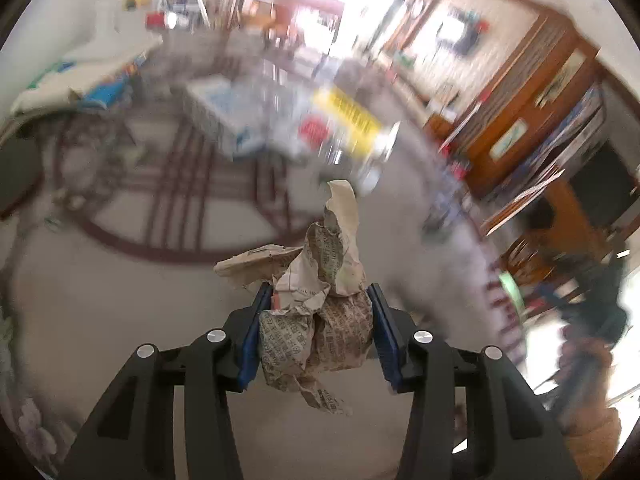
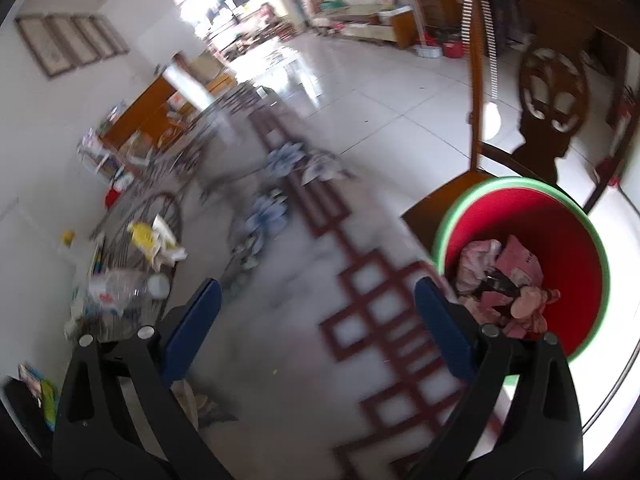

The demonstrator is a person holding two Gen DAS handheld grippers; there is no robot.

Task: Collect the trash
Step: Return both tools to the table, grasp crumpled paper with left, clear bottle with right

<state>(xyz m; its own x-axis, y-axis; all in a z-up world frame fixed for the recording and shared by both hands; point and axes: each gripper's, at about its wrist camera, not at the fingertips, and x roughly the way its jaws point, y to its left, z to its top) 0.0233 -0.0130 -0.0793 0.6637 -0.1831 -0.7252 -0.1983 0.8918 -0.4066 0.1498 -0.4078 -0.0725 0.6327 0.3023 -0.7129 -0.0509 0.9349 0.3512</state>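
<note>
Crumpled newspaper, printed and tan, sits pinched between the blue-padded fingers of the left gripper, the pads pressing its sides while a twisted peak of paper rises above them and a torn strip hangs below. Beneath it lies a pale surface with a dark red circular line pattern, much blurred. Farther off in the left wrist view stand blurred packages, among them a yellow one and something red, and beyond these wooden cabinets along the wall. The right gripper has its fingers spread wide with nothing between them, held over a grey marbled bench with a dark red lattice border. Just beside its right finger stands a red bin with a green rim, already holding pink crumpled wrappers. To the left of the gripper, a clear plastic bottle lies near a yellow-and-white packet. Behind the bin is a carved wooden chair, and past it a glossy white tiled floor runs to a bright doorway.
</note>
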